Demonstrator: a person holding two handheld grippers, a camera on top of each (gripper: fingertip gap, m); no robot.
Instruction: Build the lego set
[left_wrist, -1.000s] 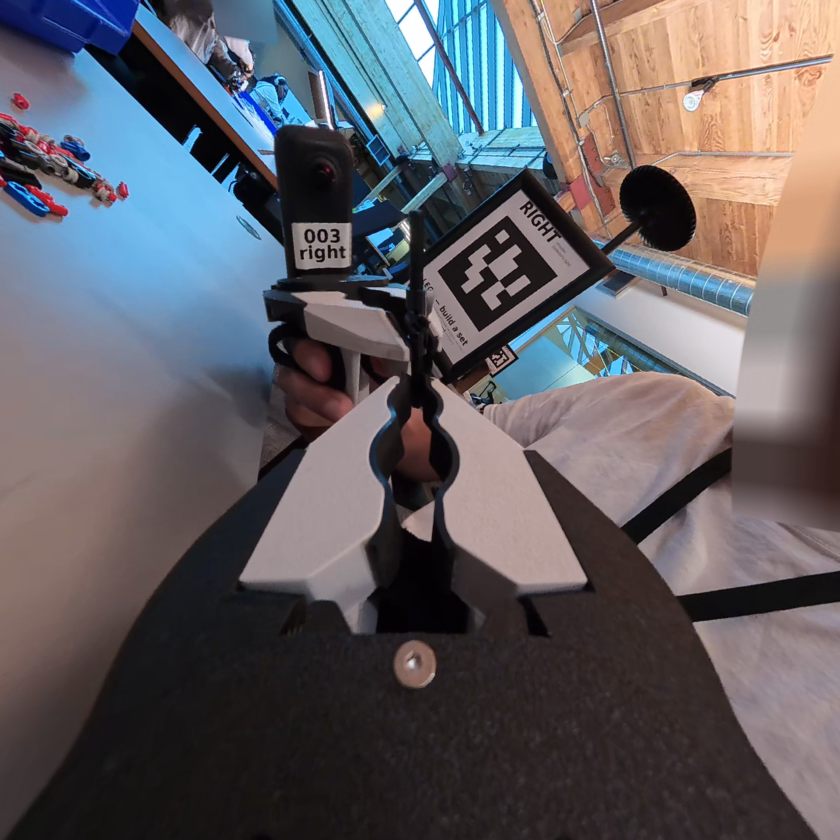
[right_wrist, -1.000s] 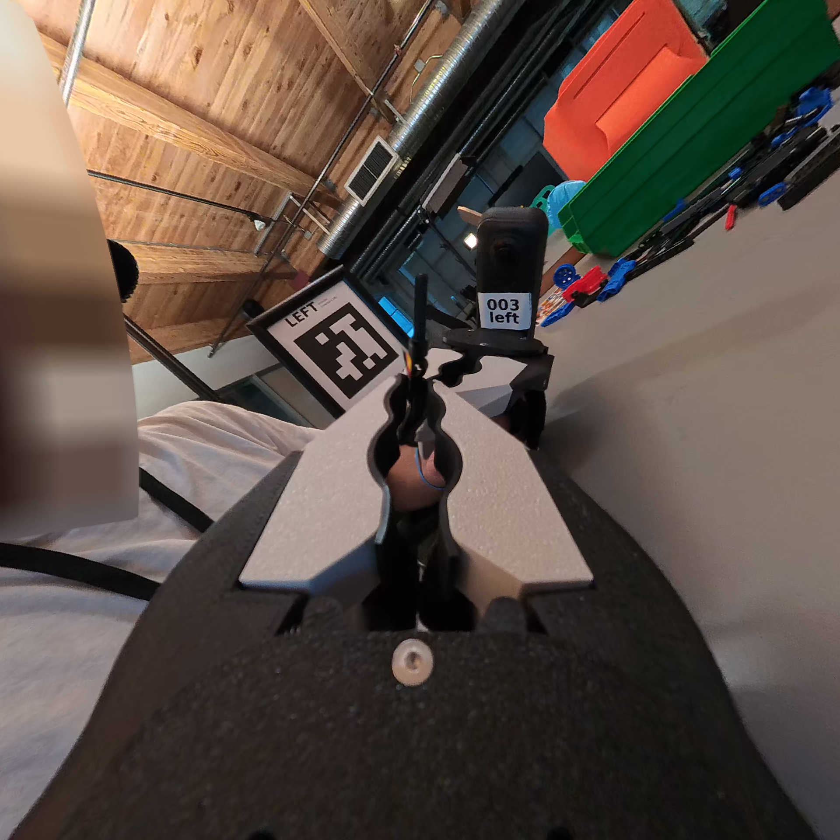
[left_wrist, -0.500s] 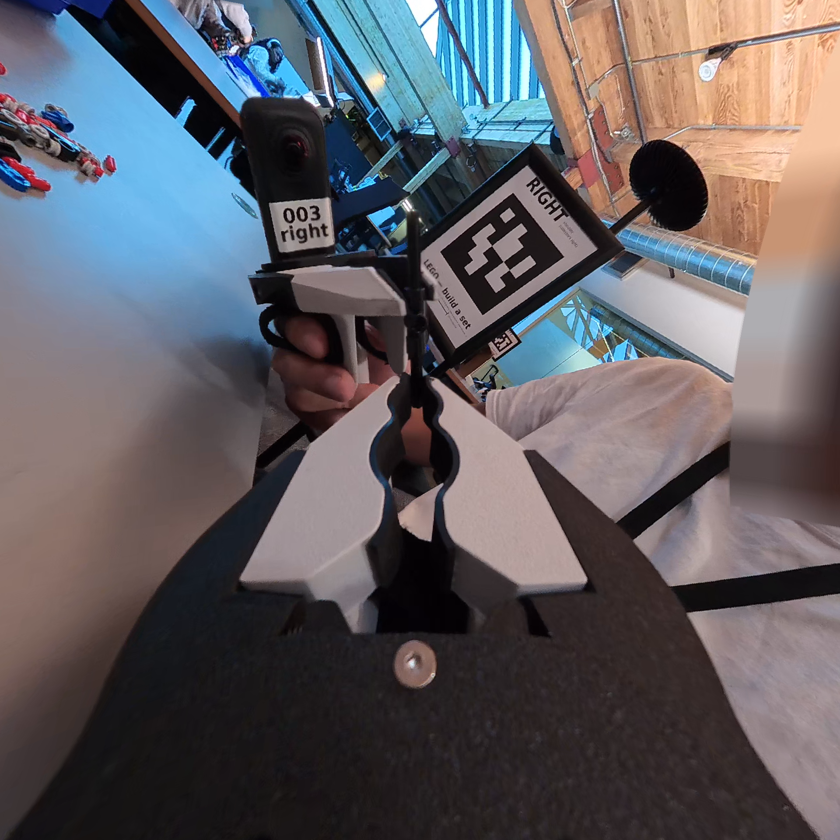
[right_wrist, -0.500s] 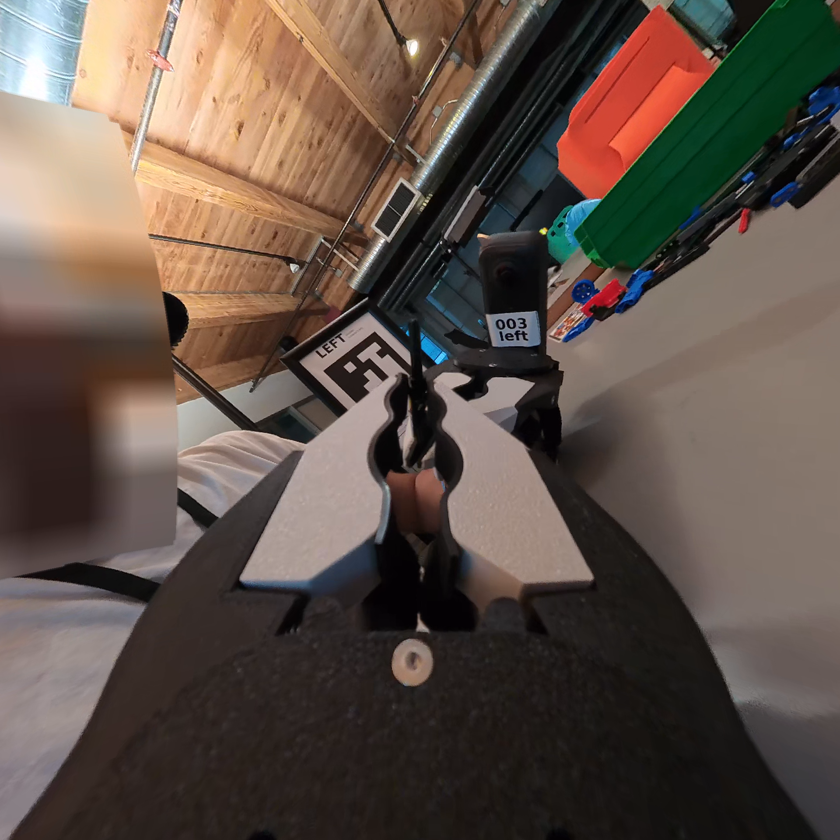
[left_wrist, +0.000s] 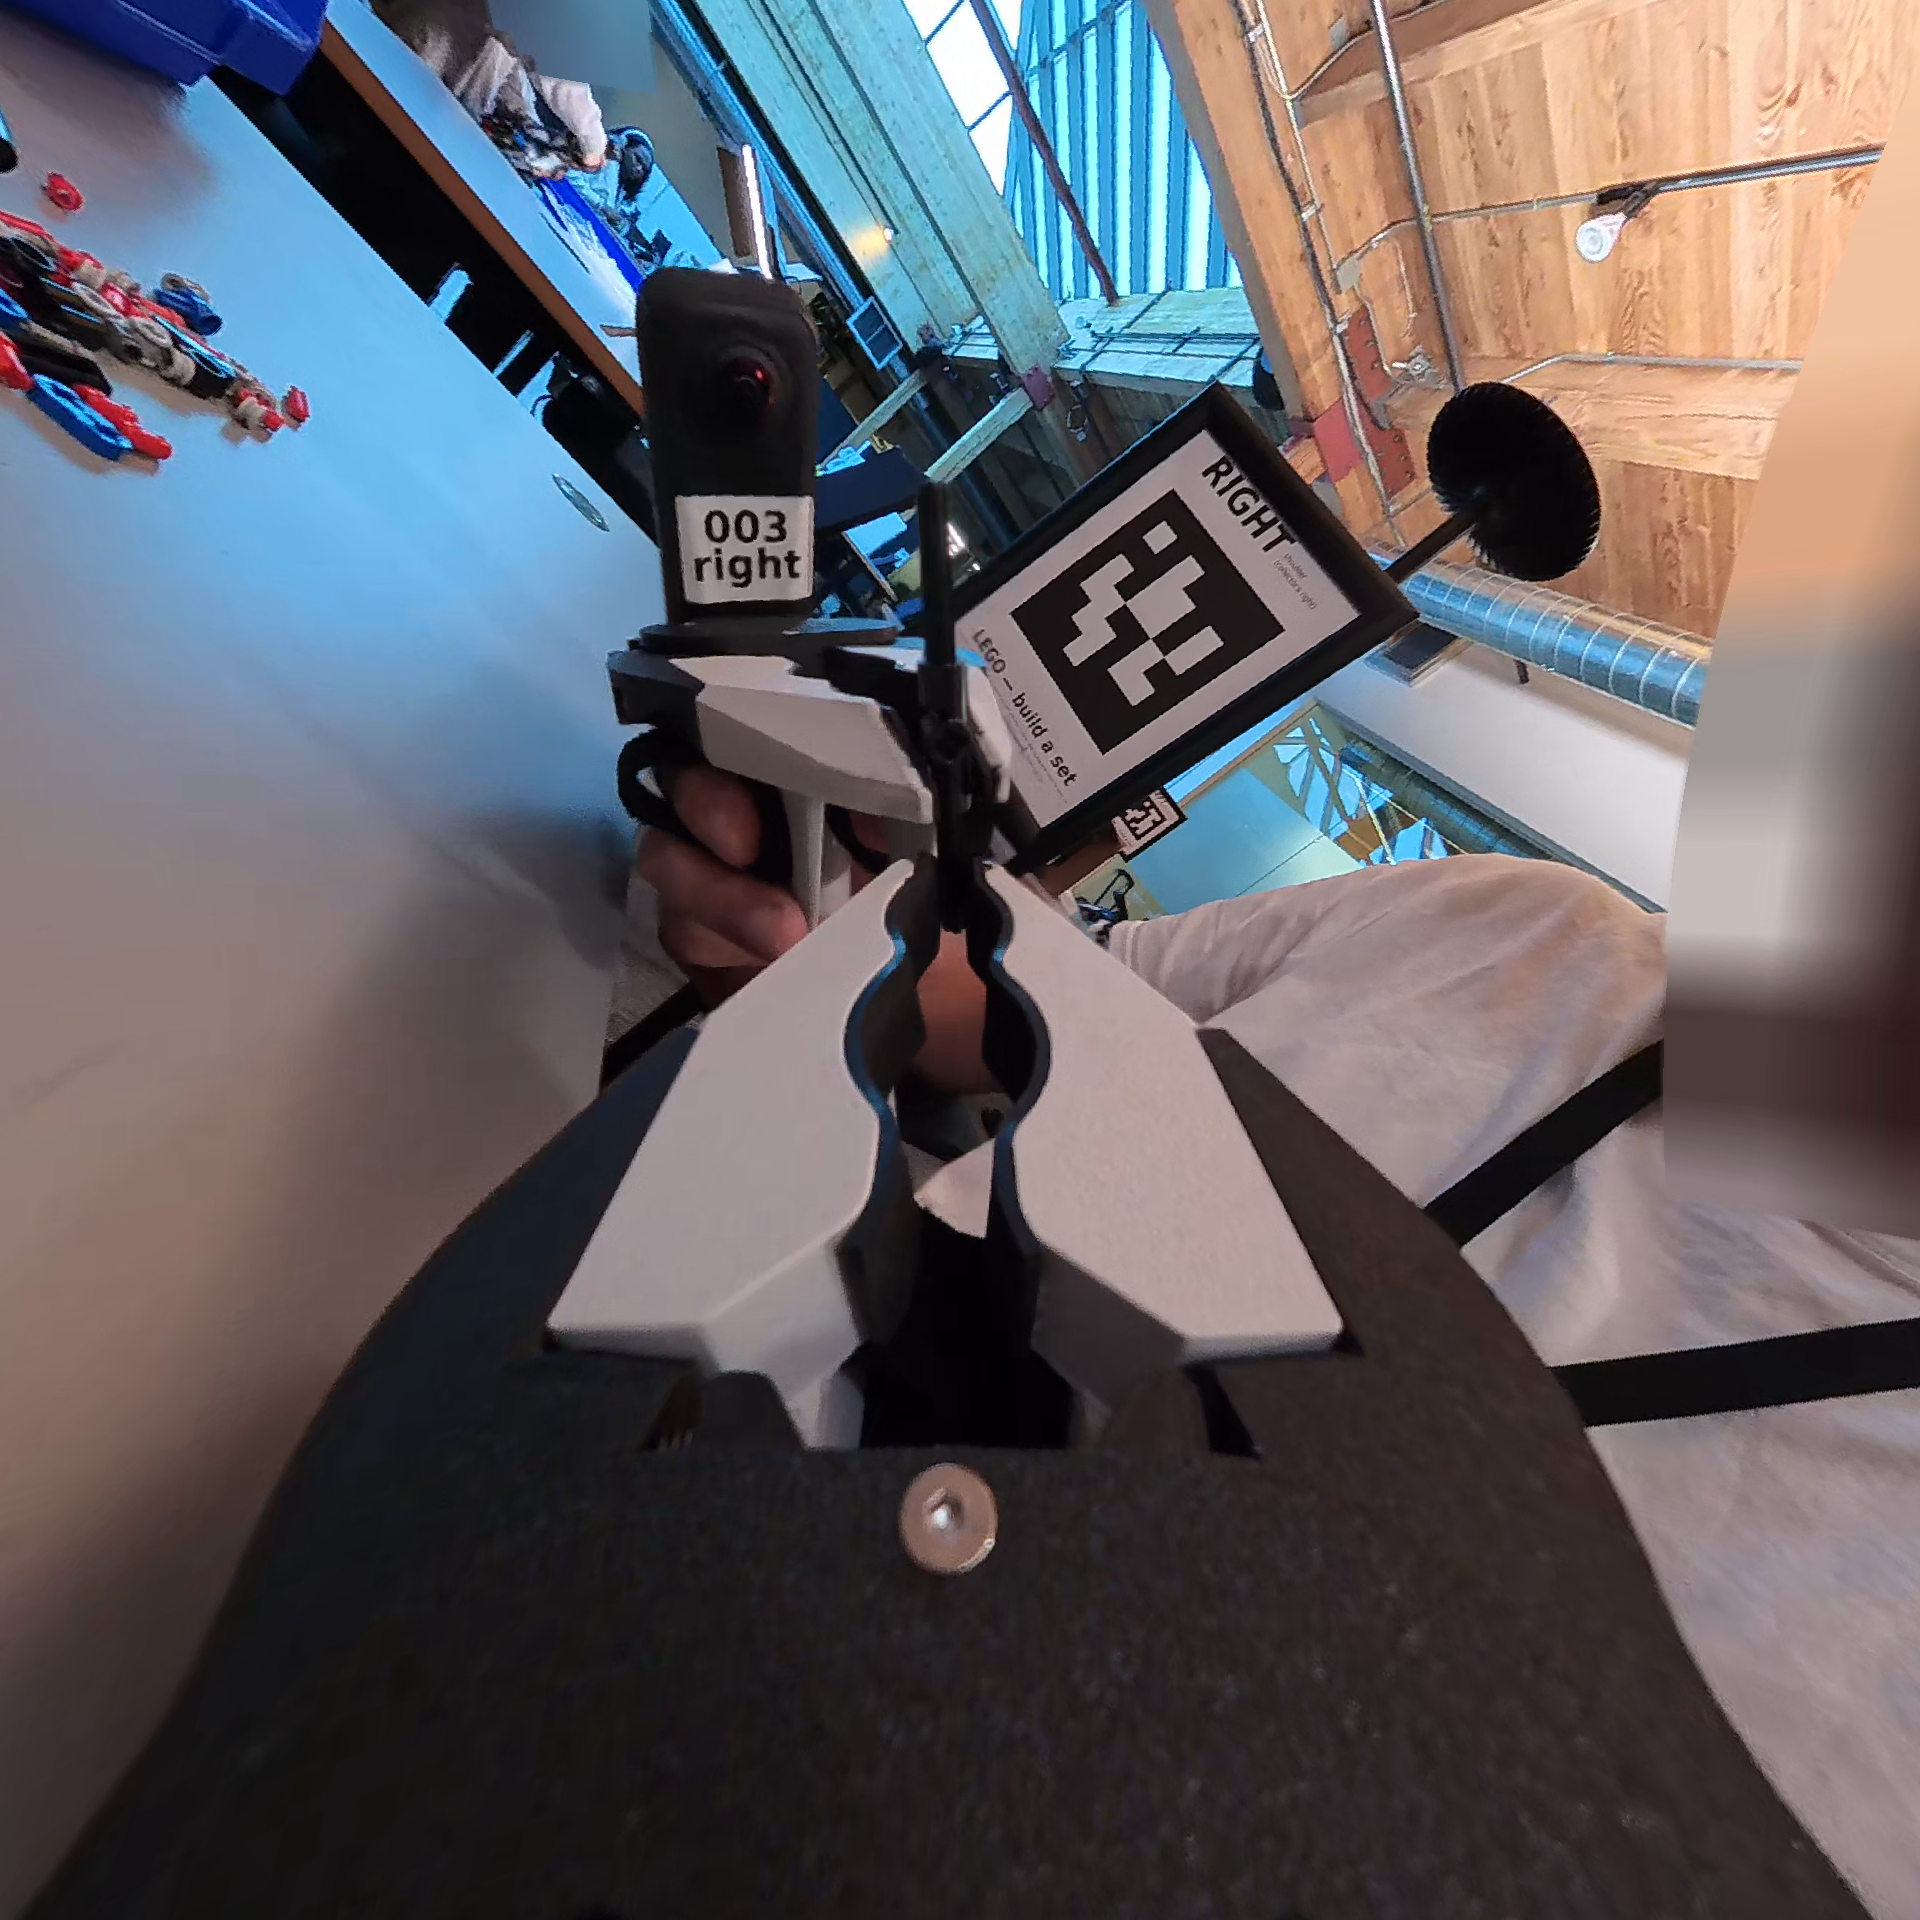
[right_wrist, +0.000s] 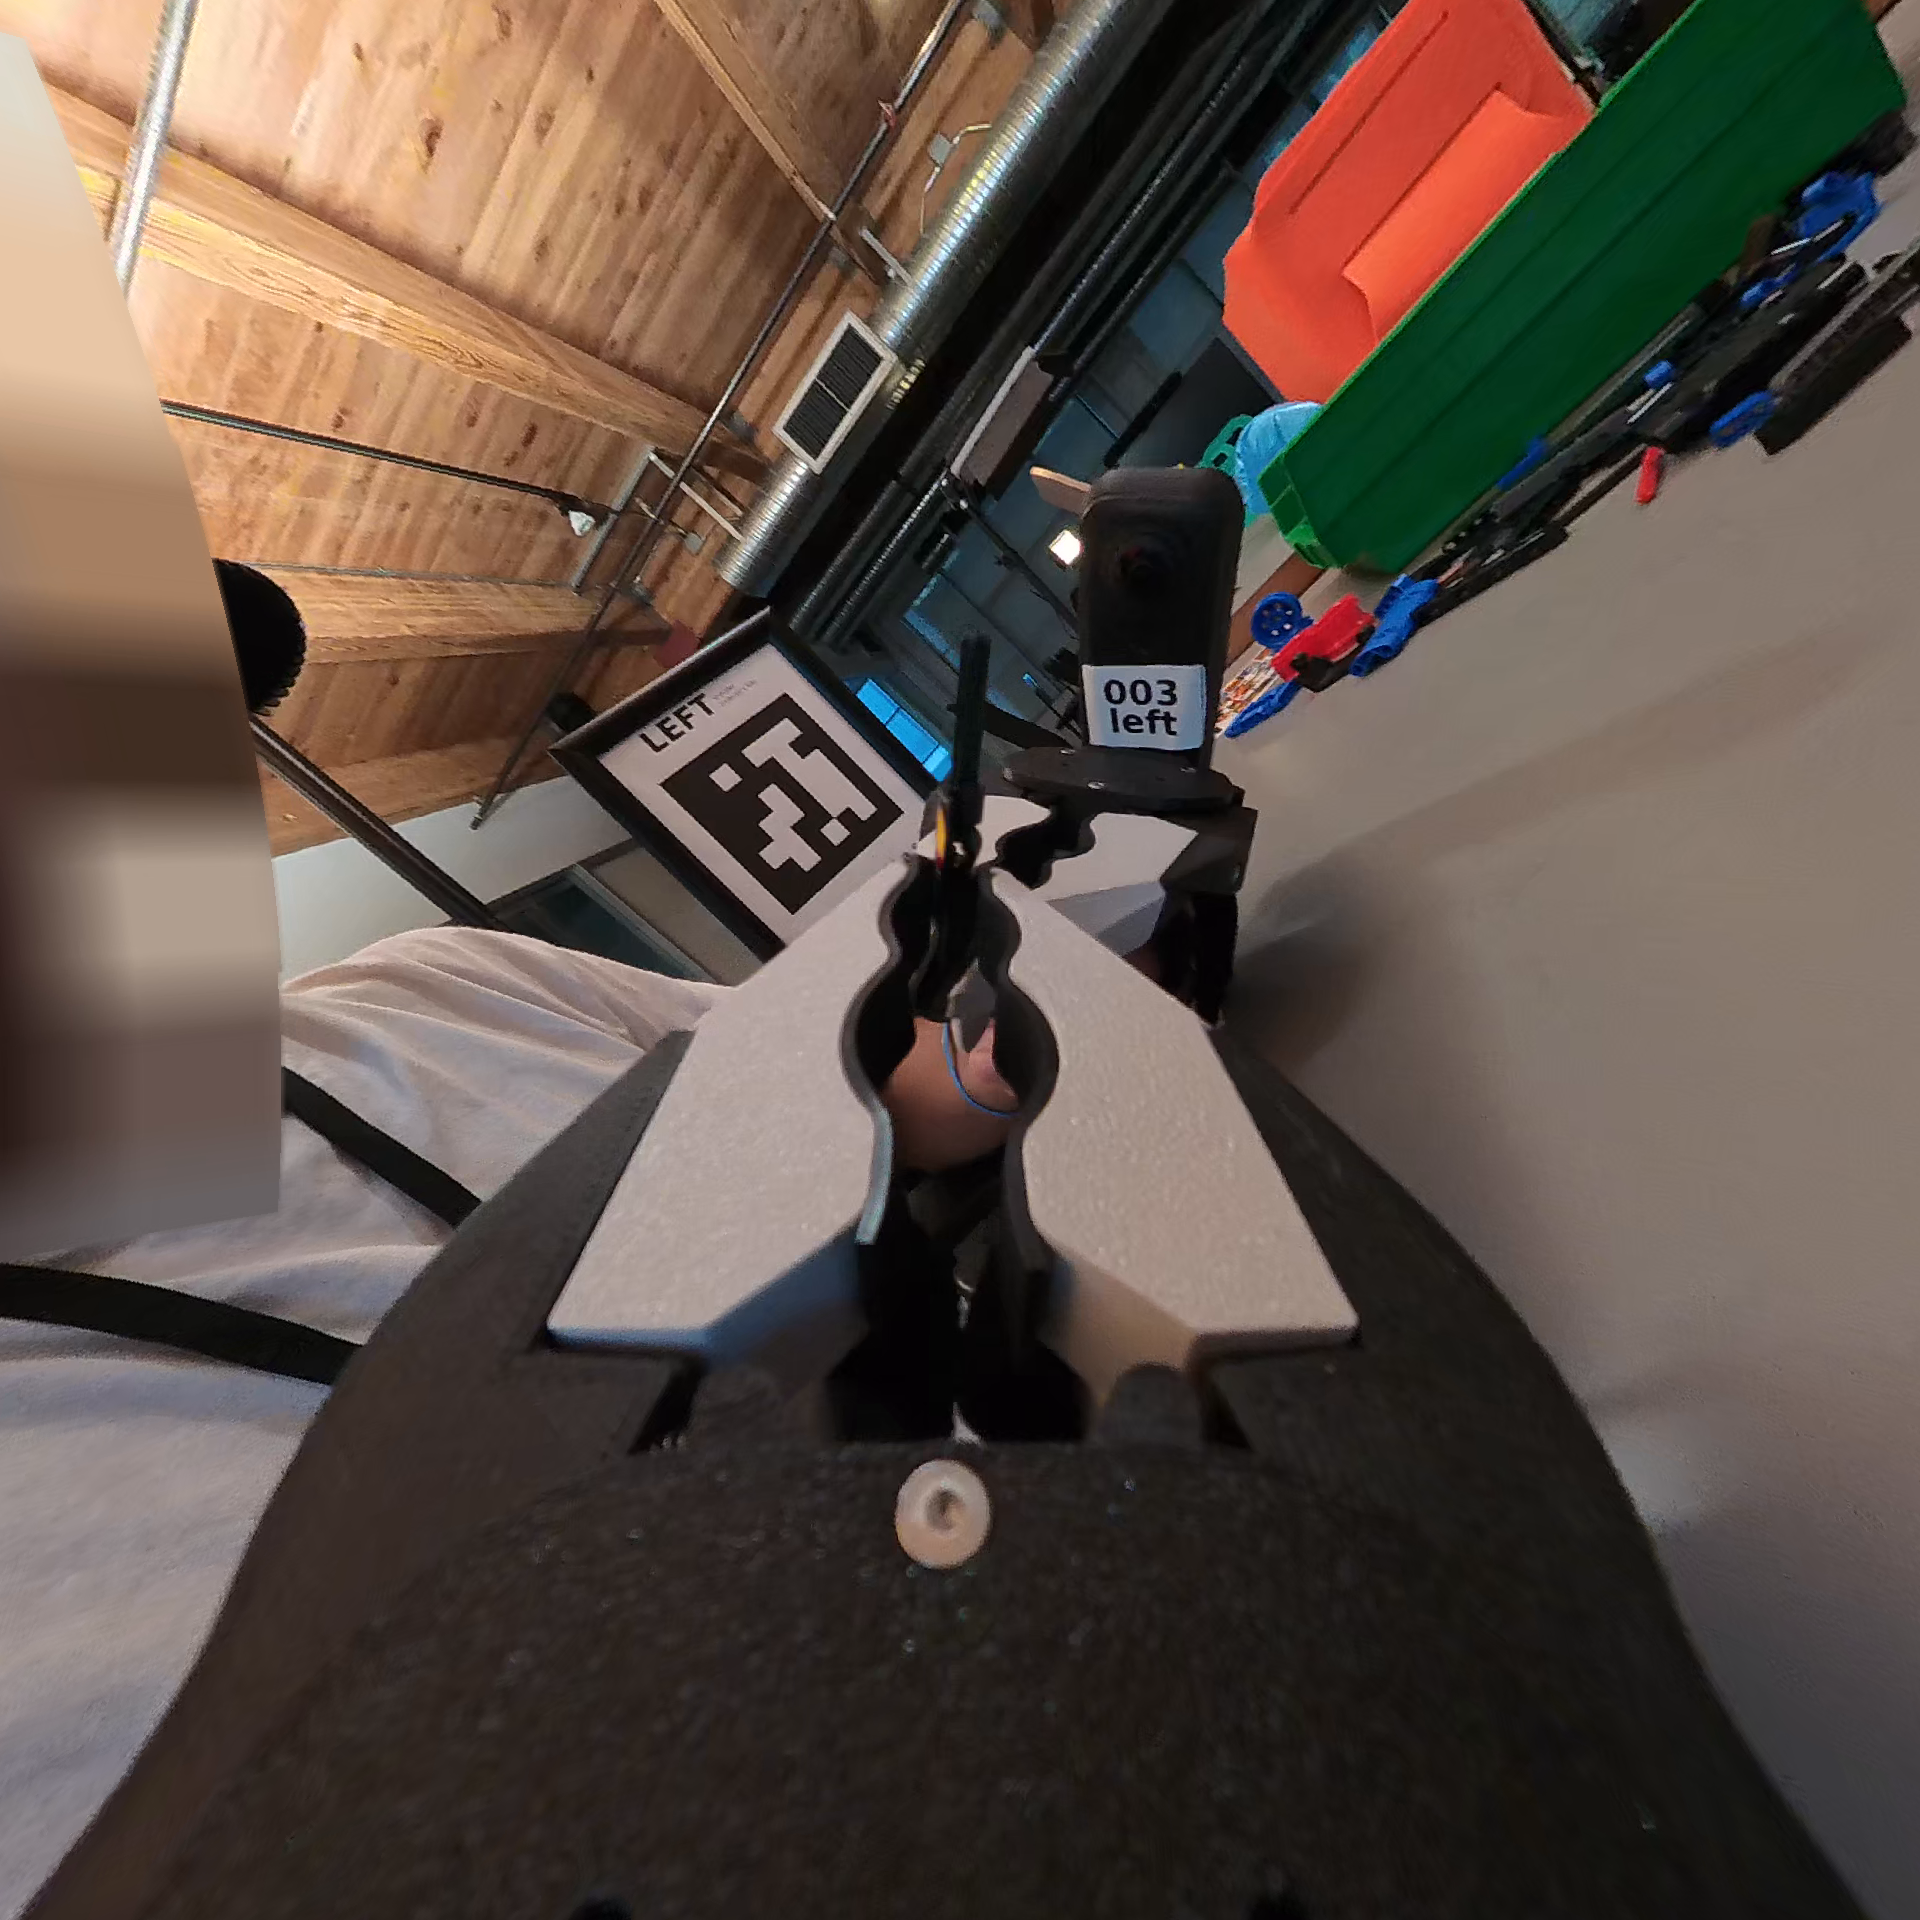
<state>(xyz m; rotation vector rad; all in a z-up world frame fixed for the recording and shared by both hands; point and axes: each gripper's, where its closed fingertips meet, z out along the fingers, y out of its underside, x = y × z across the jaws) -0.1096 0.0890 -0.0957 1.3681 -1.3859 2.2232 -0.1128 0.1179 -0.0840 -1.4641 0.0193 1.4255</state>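
Observation:
My left gripper (left_wrist: 951, 906) is shut on a thin black lego axle (left_wrist: 935, 623) that sticks up from its tips, with a small black connector partway along. My right gripper (right_wrist: 951, 885) is shut on a thin black axle (right_wrist: 972, 717) with a small yellow-orange bit at its base. The two grippers are raised off the table and meet tip to tip. I cannot tell whether both hold one assembly. The hand on each opposite gripper shows behind the jaws.
Loose red, blue and black lego pieces (left_wrist: 94, 343) lie on the grey table (left_wrist: 260, 831). More pieces (right_wrist: 1330, 634) lie near a green bin (right_wrist: 1558, 312) and an orange bin (right_wrist: 1392, 208). Framed tag boards (left_wrist: 1153, 623) (right_wrist: 769, 800) stand behind. The person's light shirt (left_wrist: 1455, 1039) is close.
Both grippers stay shut and tip to tip. The pair swayed a little: the opposite gripper rose in each view, then came back down.

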